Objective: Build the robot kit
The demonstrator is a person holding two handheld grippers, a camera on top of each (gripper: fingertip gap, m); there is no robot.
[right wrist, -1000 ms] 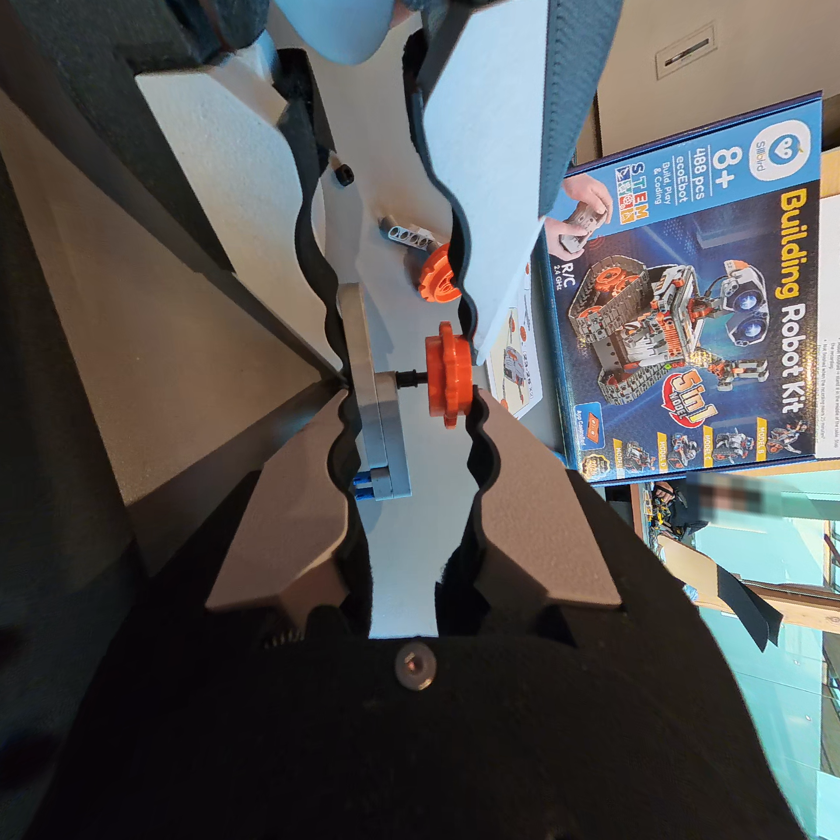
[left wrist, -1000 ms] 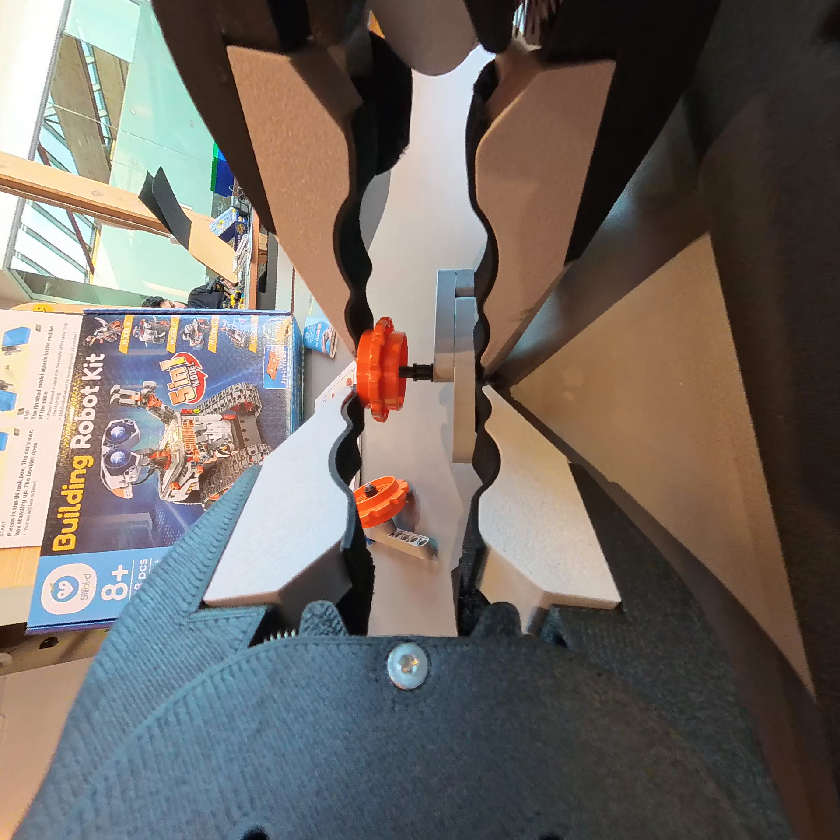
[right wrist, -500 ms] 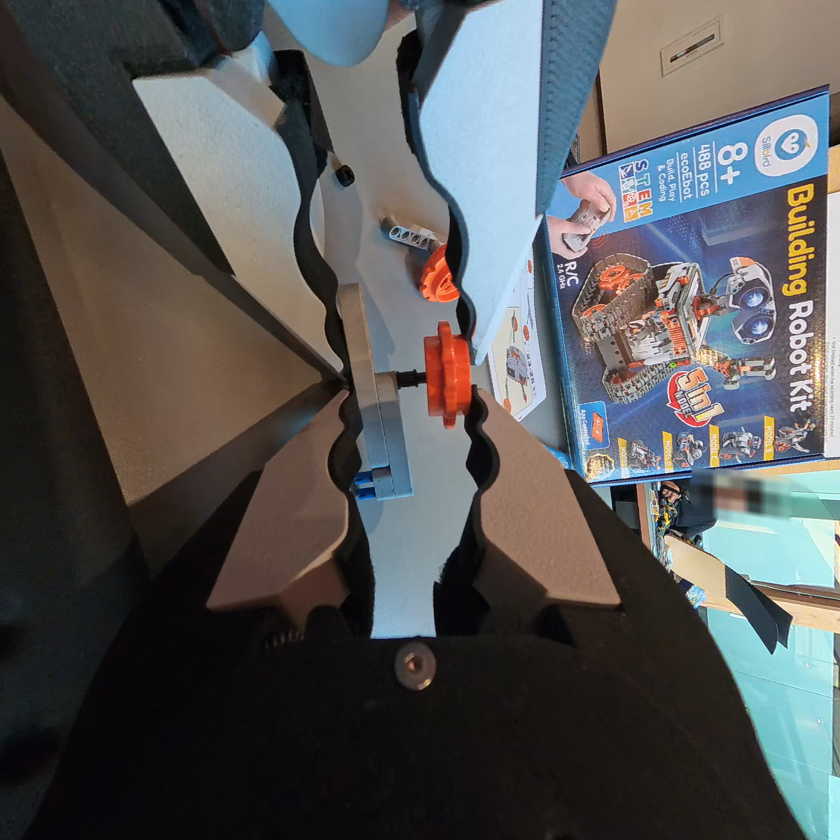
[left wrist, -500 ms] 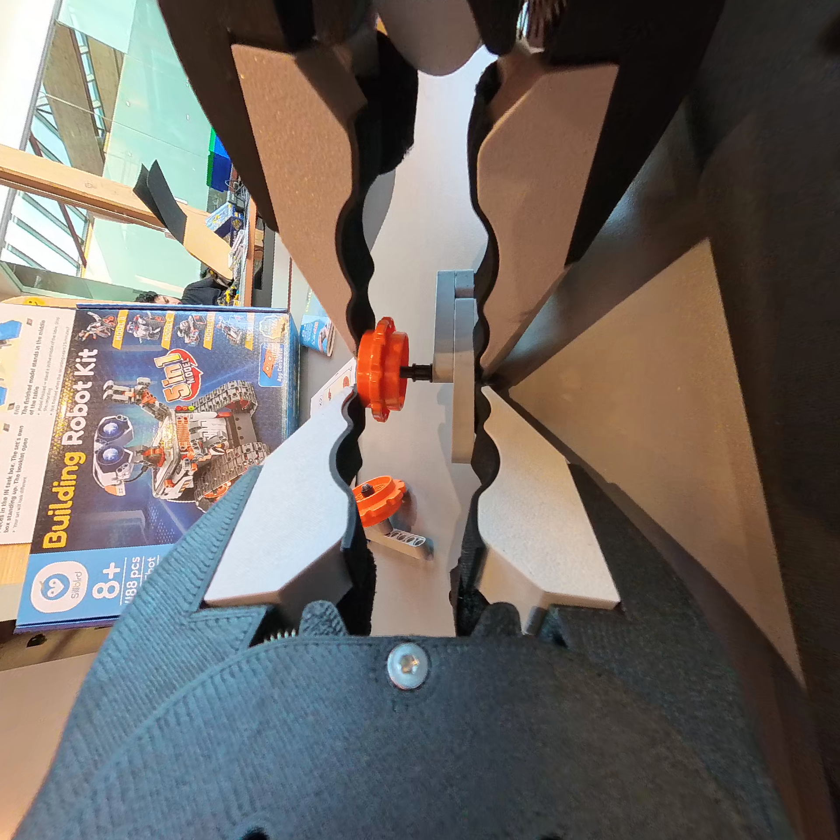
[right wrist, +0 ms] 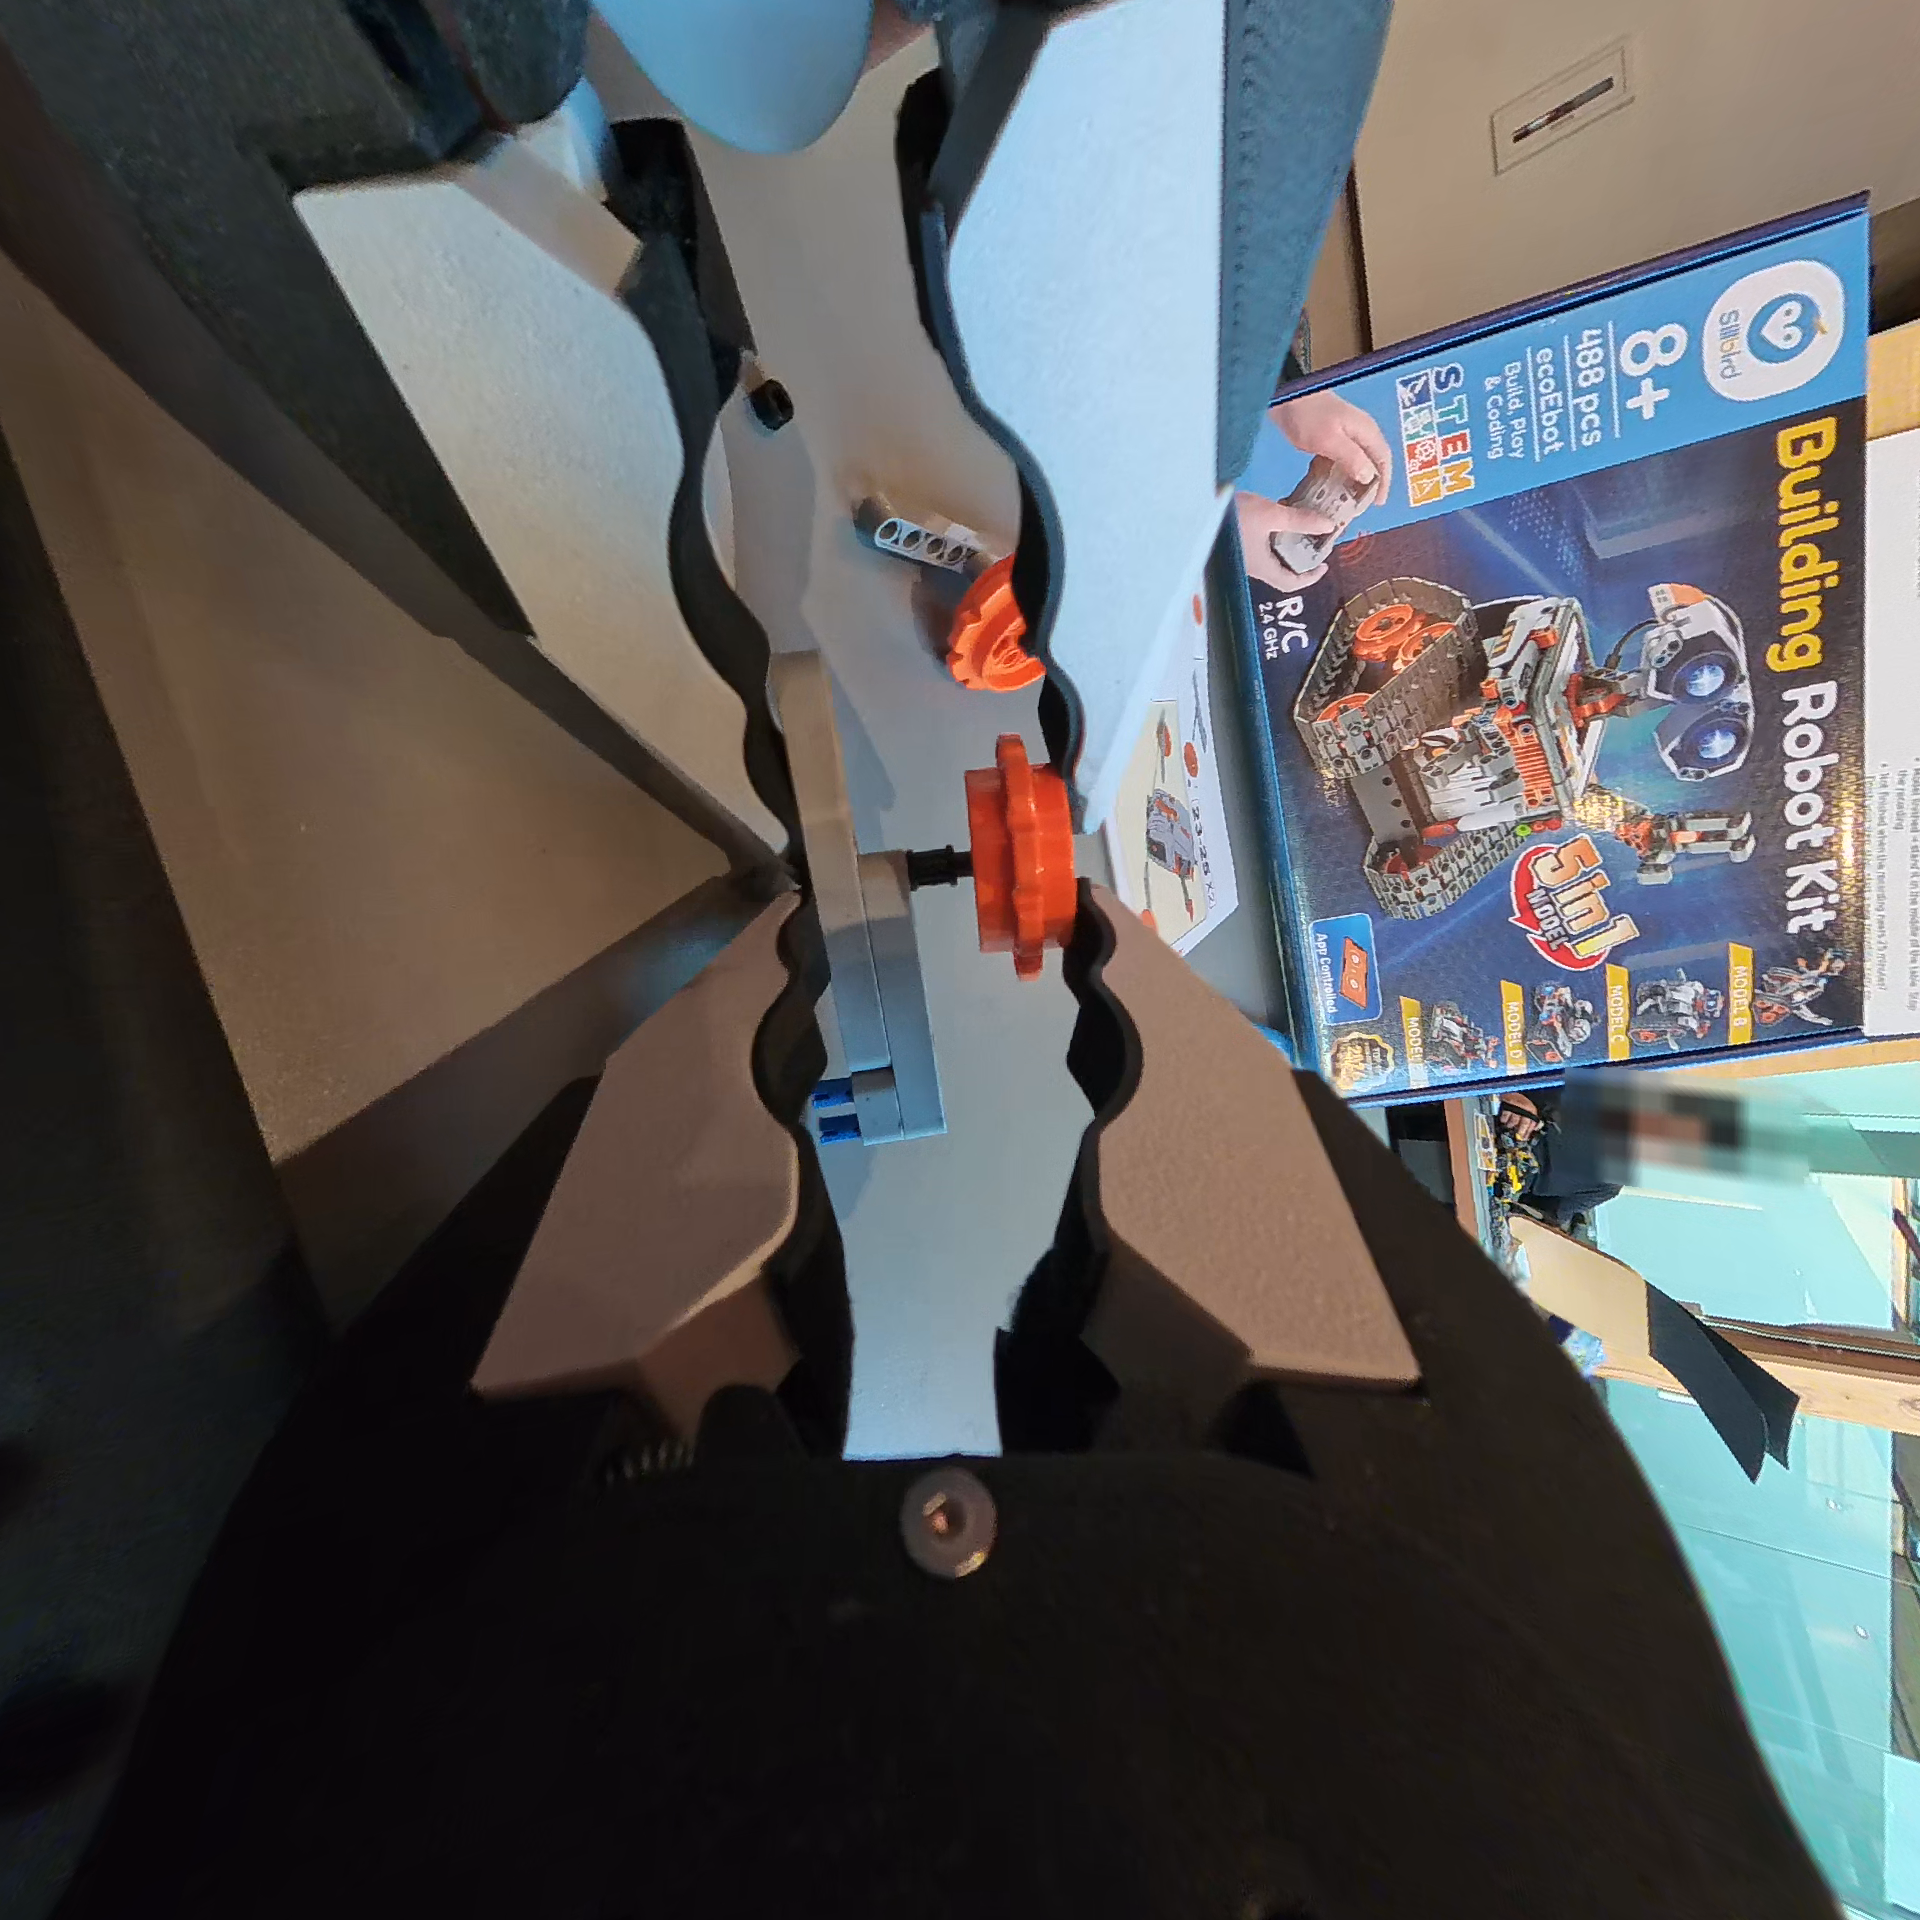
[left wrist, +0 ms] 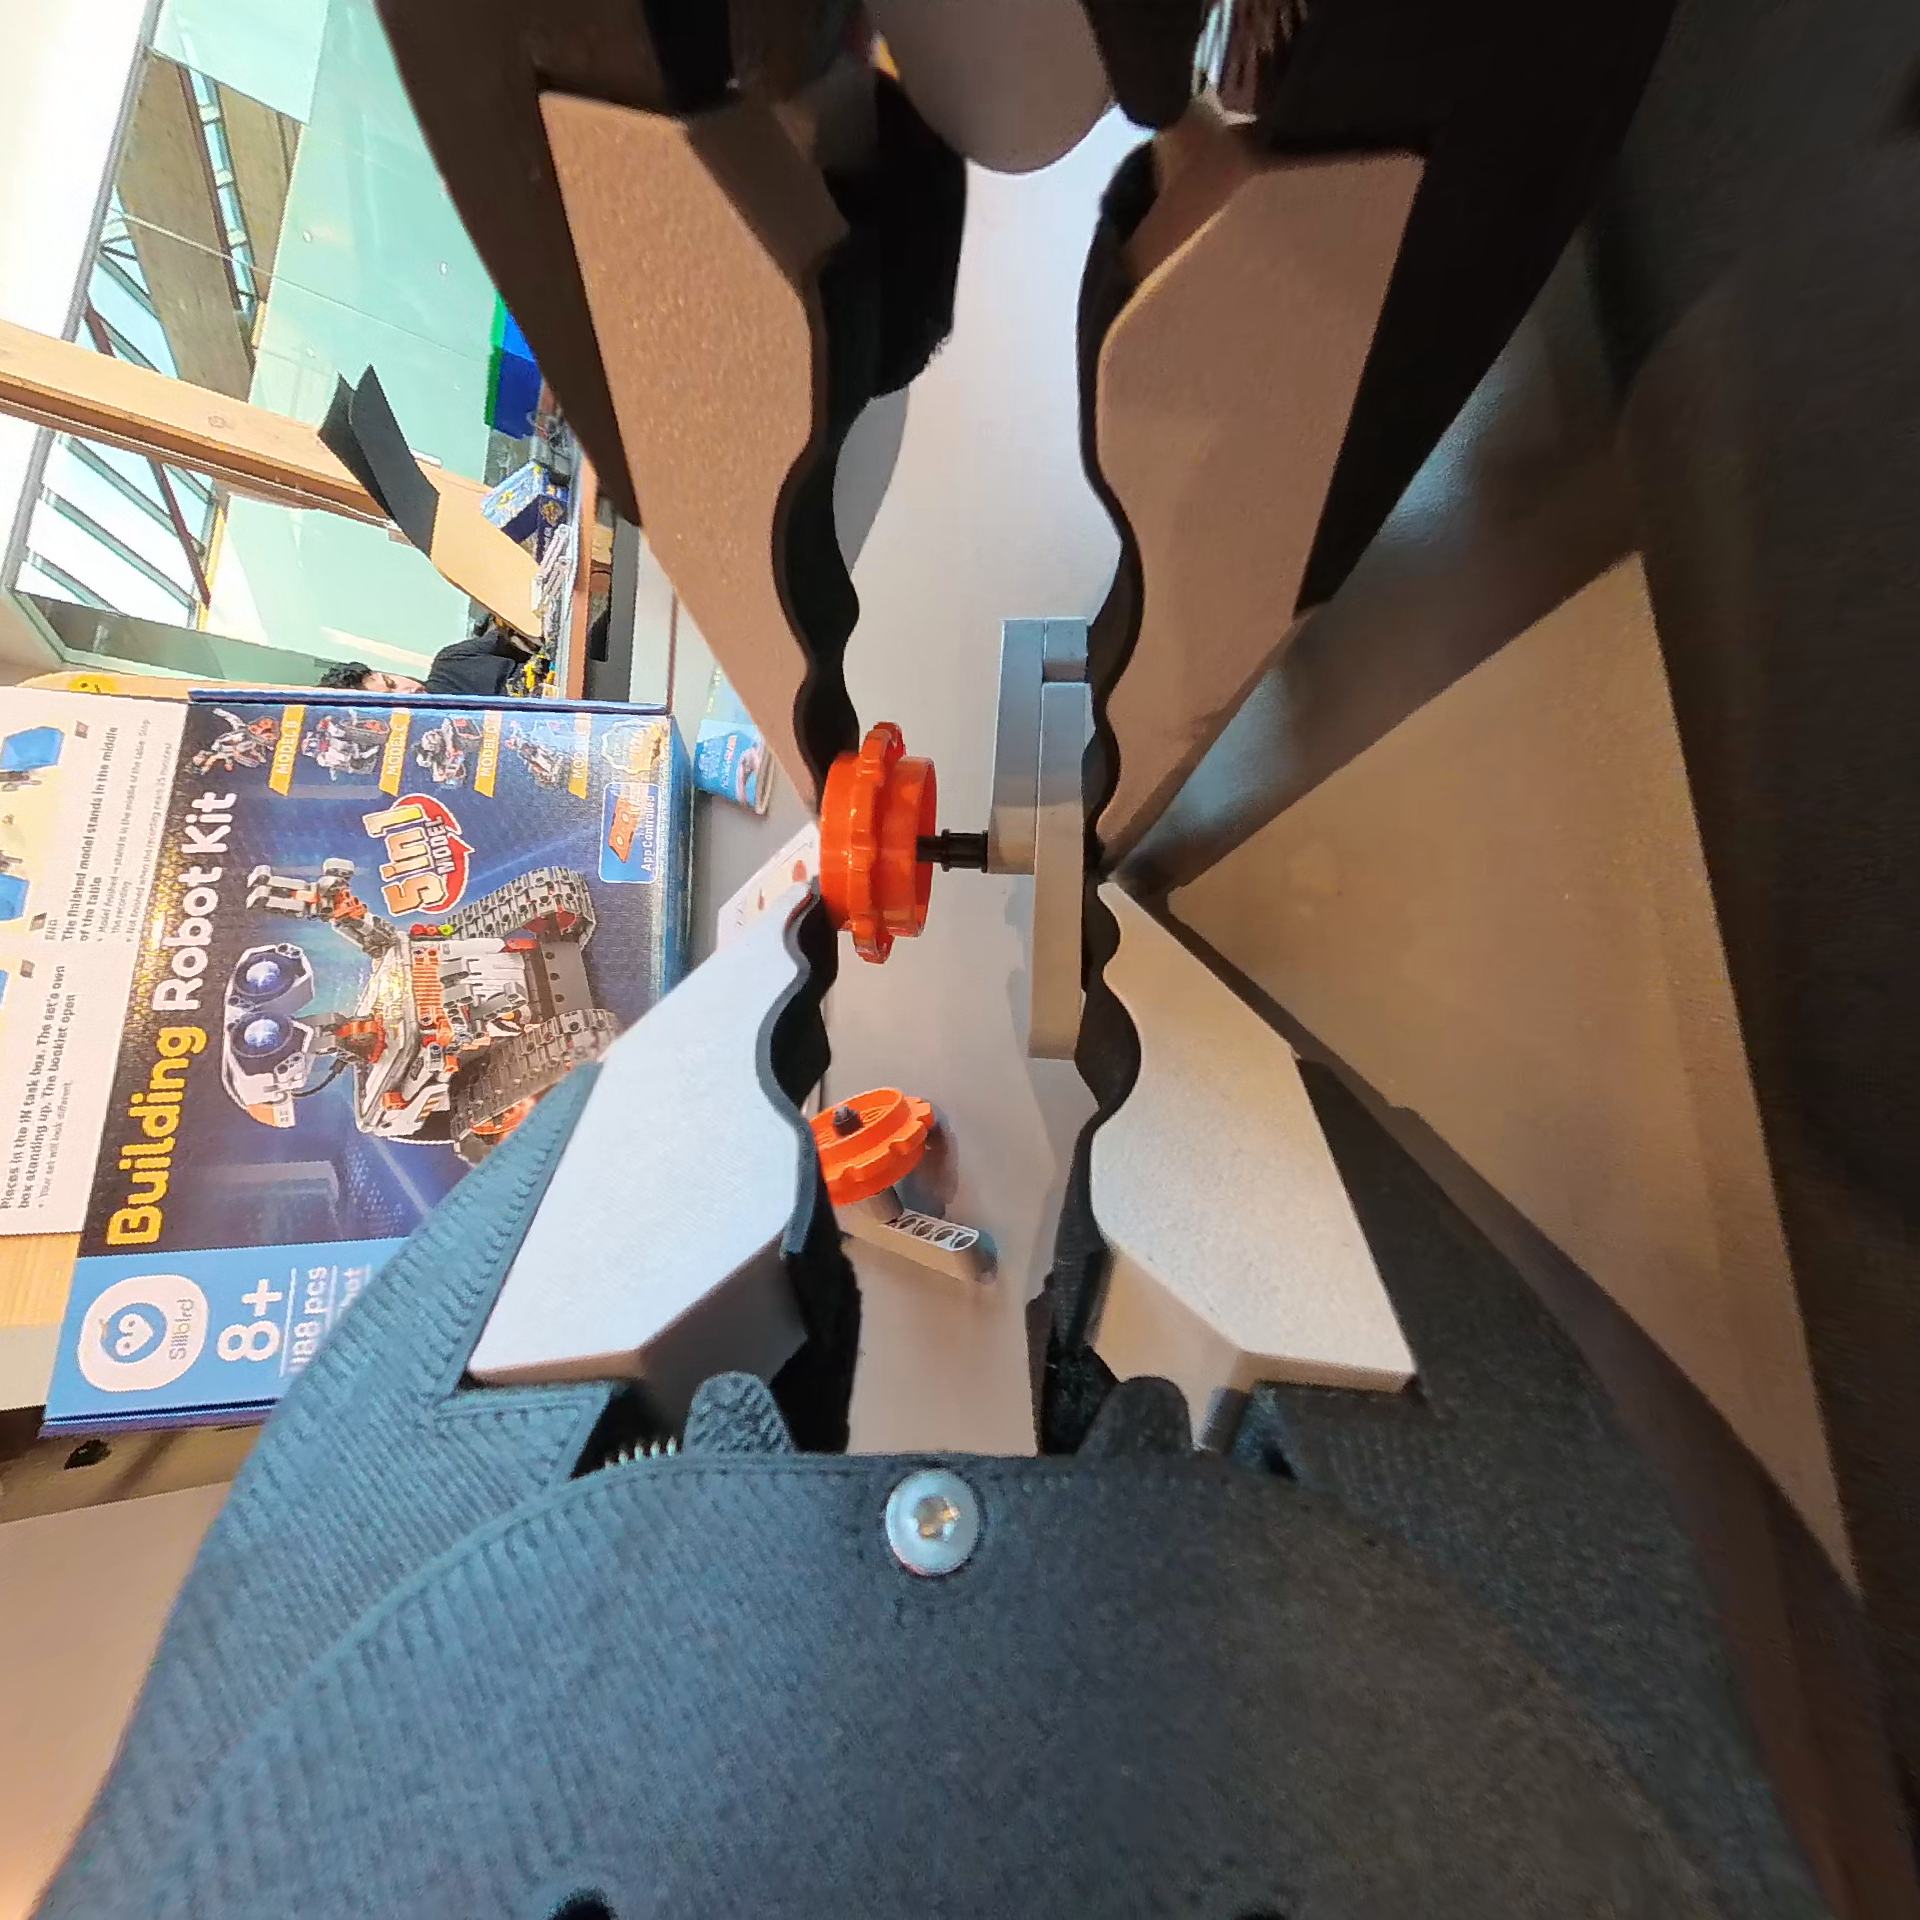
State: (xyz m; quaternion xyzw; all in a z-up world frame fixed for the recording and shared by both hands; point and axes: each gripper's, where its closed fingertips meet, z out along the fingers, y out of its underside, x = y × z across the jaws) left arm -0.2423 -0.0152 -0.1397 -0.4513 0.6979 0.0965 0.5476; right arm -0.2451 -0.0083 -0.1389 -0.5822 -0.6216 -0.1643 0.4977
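Both grippers meeting tip to tip over the table.
I'm pinching the gear and grey plate between my left gripper and right gripper, both clamped on them.

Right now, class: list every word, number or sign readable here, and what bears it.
Blue cardboard kit box: large title, numbers, badges; wording not copied.
White paper sheet beside it: small print.
White leaflet: too small.
Orange toothed wheel on grey plate: none.

Left hand-held gripper and right hand-held gripper meet tip to tip, jaws narrowly parted.
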